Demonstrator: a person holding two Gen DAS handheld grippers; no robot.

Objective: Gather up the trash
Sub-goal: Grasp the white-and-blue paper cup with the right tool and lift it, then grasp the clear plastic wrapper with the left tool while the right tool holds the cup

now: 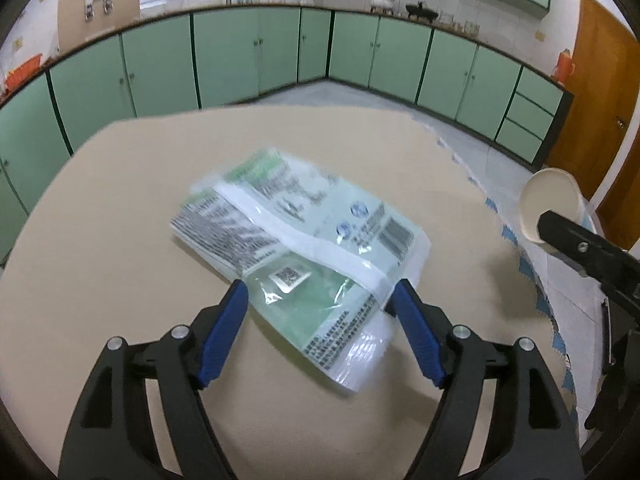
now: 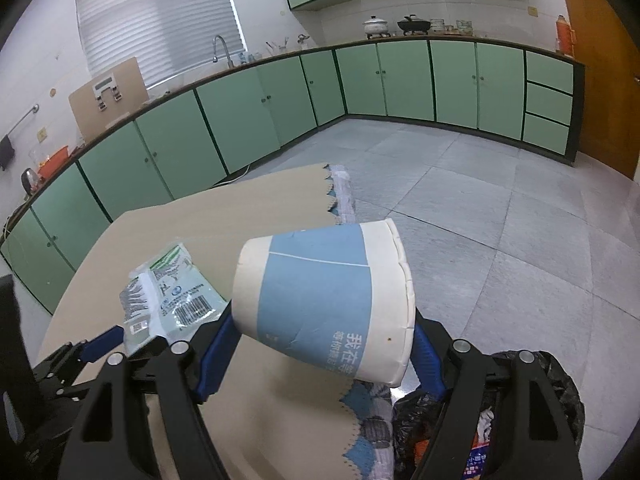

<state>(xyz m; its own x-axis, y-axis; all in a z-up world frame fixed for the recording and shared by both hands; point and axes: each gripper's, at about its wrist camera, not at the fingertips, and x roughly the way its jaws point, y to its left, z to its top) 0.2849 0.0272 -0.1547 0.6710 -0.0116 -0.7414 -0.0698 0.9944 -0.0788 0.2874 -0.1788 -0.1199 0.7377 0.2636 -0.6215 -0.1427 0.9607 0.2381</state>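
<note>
Even, soft indoor light, fairly bright, with daylight through a blinded window point(image 2: 156, 28). Shadows on the worktop point(image 1: 120, 208) are faint. Strong fisheye bending curves the cabinets point(image 1: 248, 56); dark vignette fills the corners. The plastic wrapper point(image 1: 304, 236) shows motion blur and small glare spots.

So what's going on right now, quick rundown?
Left gripper open around plastic wrapper on table. Right gripper shut on paper cup, near black trash bag. Nothing in the way.
</note>
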